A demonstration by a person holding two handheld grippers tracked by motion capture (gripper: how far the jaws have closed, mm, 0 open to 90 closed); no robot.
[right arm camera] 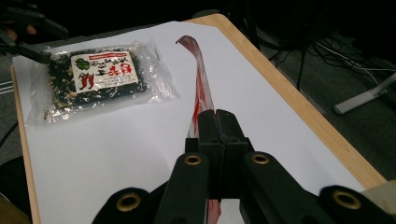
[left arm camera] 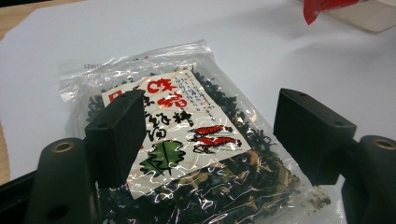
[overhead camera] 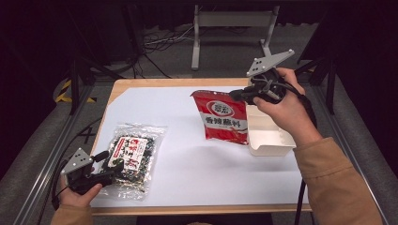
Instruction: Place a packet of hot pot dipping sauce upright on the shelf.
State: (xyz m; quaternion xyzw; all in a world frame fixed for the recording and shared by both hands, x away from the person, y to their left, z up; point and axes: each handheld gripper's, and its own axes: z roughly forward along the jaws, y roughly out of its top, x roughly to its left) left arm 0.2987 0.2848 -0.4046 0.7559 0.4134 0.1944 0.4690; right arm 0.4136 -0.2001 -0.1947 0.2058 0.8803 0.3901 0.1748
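Right claw [overhead camera: 244,95] clamps red pouch [overhead camera: 222,119], lifted beside white box [overhead camera: 270,140], probably headed in; left claw [overhead camera: 110,171] open over seaweed bag [overhead camera: 133,157], ungrasped on bench [overhead camera: 202,164].

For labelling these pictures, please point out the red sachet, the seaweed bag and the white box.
red sachet [overhead camera: 221,119]: high view, on its printed front.
seaweed bag [left arm camera: 182,126]: left gripper view, on its paper label.
white box [overhead camera: 272,140]: high view, on its inner floor.

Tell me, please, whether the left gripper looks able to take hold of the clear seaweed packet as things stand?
Probably yes: the left gripper has its jaws open just above the seaweed packet, which lies flat on the white sheet with nothing between.
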